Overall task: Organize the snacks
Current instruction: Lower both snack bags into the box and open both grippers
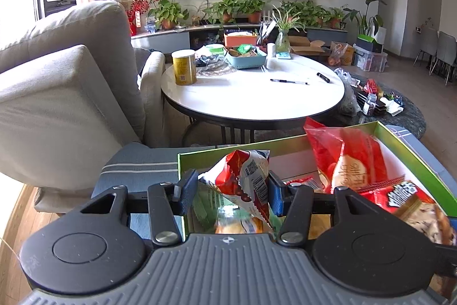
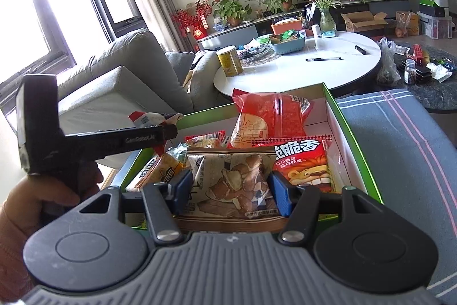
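Left wrist view: left gripper (image 1: 232, 192) pinches a crinkly red-white foil packet (image 1: 247, 179) over the green cardboard box (image 1: 417, 156), while right gripper (image 2: 230, 190) clamps a glossy brown pouch (image 2: 234, 185).

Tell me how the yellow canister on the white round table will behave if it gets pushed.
The yellow canister stands upright and taller than wide, so a high push would probably tip it. On its side, its round wall would likely let it roll across the smooth white table. It looks stiff; its weight cannot be judged.
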Available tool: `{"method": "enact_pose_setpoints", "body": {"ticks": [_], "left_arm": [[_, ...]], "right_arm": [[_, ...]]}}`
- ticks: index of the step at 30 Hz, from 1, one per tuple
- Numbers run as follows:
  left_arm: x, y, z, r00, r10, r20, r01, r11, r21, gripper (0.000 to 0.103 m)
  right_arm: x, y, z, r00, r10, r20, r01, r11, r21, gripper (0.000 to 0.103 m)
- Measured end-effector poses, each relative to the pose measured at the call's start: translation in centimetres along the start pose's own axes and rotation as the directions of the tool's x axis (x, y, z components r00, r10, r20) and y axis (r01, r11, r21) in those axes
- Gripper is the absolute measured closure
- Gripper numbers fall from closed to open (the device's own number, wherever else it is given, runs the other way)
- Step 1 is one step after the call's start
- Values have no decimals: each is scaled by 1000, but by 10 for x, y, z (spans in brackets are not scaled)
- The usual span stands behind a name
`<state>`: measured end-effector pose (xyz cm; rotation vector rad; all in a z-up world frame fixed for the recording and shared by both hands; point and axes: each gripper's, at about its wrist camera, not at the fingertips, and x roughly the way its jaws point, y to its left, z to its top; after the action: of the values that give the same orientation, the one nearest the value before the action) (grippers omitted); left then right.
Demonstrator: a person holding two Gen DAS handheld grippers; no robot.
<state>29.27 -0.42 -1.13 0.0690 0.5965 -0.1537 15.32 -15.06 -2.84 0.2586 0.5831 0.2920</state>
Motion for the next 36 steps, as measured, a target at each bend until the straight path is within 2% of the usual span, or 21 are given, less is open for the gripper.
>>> {"method": "enact_pose_setpoints", "body": {"ticks": [5,7,9,14,21,26,29,32,36], "left_arm": [[5,6,-2,1000,4,-24,-4,1000,-20,54],[-5,10,-6,1000,-12,3,12,999,-34,48],[-17,13,-9,999,5,43,-4,999,-32,40],[-39,20,-17,996,13,89,-12,1000,-8,40],[-52,37,-39,998,3,61,3,996,-93,40],[-56,36,-44,999,3,48,0,997,-78,40],[-62,34,-46,998,-3,55,7,998,-70,40],[-67,32,-49,998,-6,60,11,998,-69,40],[-79,25,-54,998,-9,59,12,998,-63,40]], "right_arm": [[2,3,3,1000,-7,2,7,1000,-8,25],[5,4,5,1000,-9,-1,9,1000,-14,25],[11,6,7,1000,-10,-6,9,1000,-14,25],[29,11,23,1000,-3,-17,3,1000,1,25],[62,25,49,999,-10,-40,9,1000,-15,25],[77,26,55,998,-39,-40,39,999,-5,25],[70,16,50,997,-73,-13,73,996,47,25],[56,4,44,998,-55,-13,56,995,86,25],[31,-2,35,998,-61,-8,62,996,65,25]]}}
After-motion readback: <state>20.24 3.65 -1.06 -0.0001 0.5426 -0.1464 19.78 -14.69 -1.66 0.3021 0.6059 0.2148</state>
